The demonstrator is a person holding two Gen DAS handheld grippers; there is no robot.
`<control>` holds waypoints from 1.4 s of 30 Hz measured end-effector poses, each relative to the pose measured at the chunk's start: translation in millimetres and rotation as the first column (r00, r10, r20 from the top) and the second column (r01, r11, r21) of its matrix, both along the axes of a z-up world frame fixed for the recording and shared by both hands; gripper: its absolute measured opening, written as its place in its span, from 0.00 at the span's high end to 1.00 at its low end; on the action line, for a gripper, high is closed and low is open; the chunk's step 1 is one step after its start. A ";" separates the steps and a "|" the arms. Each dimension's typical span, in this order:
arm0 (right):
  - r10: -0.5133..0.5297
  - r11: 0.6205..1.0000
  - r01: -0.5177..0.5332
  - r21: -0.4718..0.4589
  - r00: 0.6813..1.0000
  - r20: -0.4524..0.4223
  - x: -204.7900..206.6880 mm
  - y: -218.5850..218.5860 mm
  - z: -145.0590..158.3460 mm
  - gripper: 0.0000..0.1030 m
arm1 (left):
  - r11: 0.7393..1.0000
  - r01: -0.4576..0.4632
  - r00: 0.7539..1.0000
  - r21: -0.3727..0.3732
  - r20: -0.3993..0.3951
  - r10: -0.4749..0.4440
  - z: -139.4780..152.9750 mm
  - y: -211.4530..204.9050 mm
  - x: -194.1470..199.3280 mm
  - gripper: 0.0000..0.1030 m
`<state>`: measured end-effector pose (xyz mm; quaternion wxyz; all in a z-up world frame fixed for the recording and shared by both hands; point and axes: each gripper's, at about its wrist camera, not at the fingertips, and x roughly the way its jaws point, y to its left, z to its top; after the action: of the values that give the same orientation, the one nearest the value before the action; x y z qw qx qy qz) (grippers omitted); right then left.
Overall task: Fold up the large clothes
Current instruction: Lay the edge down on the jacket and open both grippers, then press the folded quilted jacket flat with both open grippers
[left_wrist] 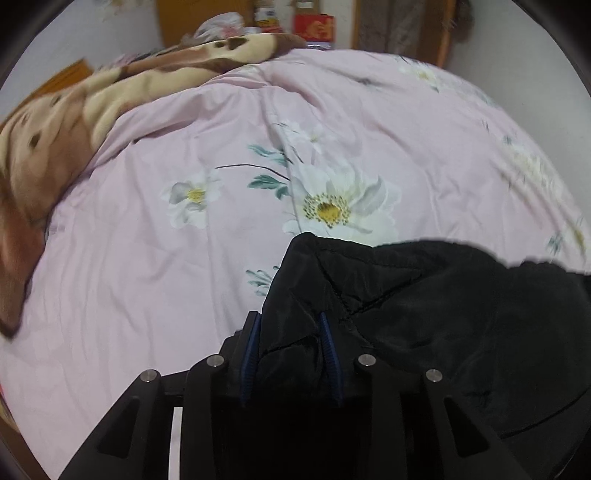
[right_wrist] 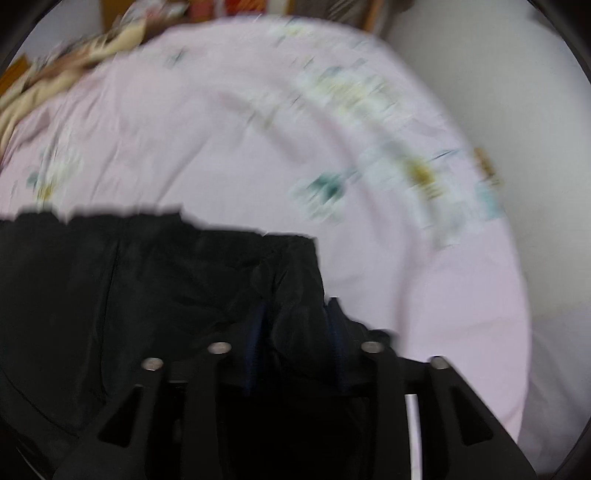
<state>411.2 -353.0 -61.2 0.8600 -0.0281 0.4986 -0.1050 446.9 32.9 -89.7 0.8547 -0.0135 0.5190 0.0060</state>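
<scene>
A black quilted jacket [left_wrist: 443, 314] is held up over a bed with a pink floral cover [left_wrist: 166, 258]. My left gripper [left_wrist: 290, 325] is shut on the jacket's left corner, with black cloth bunched between its blue pads [left_wrist: 253, 347]. The jacket spreads to the right from it. In the right wrist view, my right gripper [right_wrist: 297, 317] is shut on the jacket's right corner, and the jacket [right_wrist: 129, 288] spreads to the left. That view is blurred by motion. The jacket's lower part is hidden below both grippers.
A brown and cream plush blanket [left_wrist: 74, 122] lies heaped along the bed's far left. Wooden furniture [left_wrist: 207, 18] and a red box [left_wrist: 314, 26] stand behind the bed. The bed cover [right_wrist: 258, 129] ends at a pale floor or wall [right_wrist: 517, 92] on the right.
</scene>
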 end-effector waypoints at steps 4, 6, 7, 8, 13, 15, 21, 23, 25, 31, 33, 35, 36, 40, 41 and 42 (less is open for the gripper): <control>-0.035 0.998 0.027 0.048 0.984 0.175 -39.6 -0.9 57.0 0.31 | 0.999 -0.038 0.996 -0.023 0.082 0.040 39.8 9.8 -23.1 0.49; -0.010 0.997 -0.008 0.074 0.972 0.237 -62.0 10.0 76.7 0.31 | 0.998 -0.053 0.989 -0.020 0.140 0.055 61.5 7.4 -42.1 0.46; 0.019 0.995 -0.044 0.091 0.965 0.262 -72.4 19.1 81.4 0.31 | 0.998 -0.049 0.985 -0.043 0.162 0.056 71.0 1.5 -55.4 0.44; 0.047 0.991 -0.079 0.105 0.960 0.276 -82.3 28.8 83.2 0.31 | 0.997 -0.034 0.984 -0.066 0.174 0.045 74.9 -4.4 -63.5 0.43; 0.162 0.977 -0.194 0.087 0.944 0.288 -117.1 86.1 57.1 0.31 | 0.992 0.088 0.983 -0.091 0.170 -0.071 55.3 -62.9 -102.5 0.42; 0.167 0.977 -0.195 0.089 0.951 0.260 -116.8 99.6 37.5 0.31 | 0.994 0.106 0.986 -0.040 0.134 -0.100 35.9 -80.6 -105.0 0.42; 0.141 0.980 -0.154 0.125 0.984 0.107 -96.2 99.5 -37.6 0.30 | 0.992 0.127 0.990 -0.014 0.069 -0.126 -23.4 -89.2 -94.0 0.38; 0.156 0.982 -0.165 0.095 0.983 0.096 -93.8 102.5 -51.1 0.29 | 0.991 0.136 0.989 -0.016 0.054 -0.135 -37.1 -89.3 -91.5 0.38; 0.138 0.984 -0.146 0.106 0.987 0.076 -91.4 102.3 -60.5 0.29 | 0.989 0.145 0.988 -0.002 0.054 -0.145 -49.0 -90.8 -89.8 0.38; 0.138 0.983 -0.142 0.116 0.989 0.049 -89.6 101.4 -66.8 0.29 | 0.990 0.138 0.989 -0.016 0.059 -0.137 -57.4 -86.9 -87.9 0.38; 0.144 0.976 -0.149 0.156 0.989 0.043 -90.7 94.6 -54.1 0.29 | 0.990 0.137 0.989 -0.031 0.064 -0.135 -45.7 -83.0 -90.5 0.39; 0.114 0.978 -0.124 0.170 0.991 0.065 -96.6 81.6 -35.7 0.29 | 0.991 0.117 0.991 -0.068 0.070 -0.112 -32.4 -71.3 -95.0 0.39; 0.086 0.985 -0.099 0.144 0.992 0.093 -102.7 74.7 -25.2 0.29 | 0.993 0.102 0.992 -0.055 0.074 -0.098 -26.7 -67.2 -99.0 0.39; 0.069 0.997 -0.075 0.034 0.987 0.146 -115.6 54.1 -12.8 0.29 | 0.998 0.067 0.991 0.012 0.119 -0.068 -13.7 -43.9 -115.0 0.39; 0.071 0.997 -0.074 0.012 0.989 0.129 -114.5 51.5 -17.6 0.29 | 0.998 0.067 0.991 0.022 0.119 -0.069 -17.1 -39.9 -116.1 0.39; 0.077 0.997 -0.078 0.007 0.991 0.105 -112.3 48.5 -25.6 0.29 | 0.997 0.064 0.991 0.049 0.116 -0.069 -22.5 -37.8 -115.9 0.39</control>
<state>298.9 -304.5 -86.8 0.8885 -0.0371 0.4520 -0.0699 331.0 -5.0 -112.2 0.8834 0.0226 0.4679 -0.0116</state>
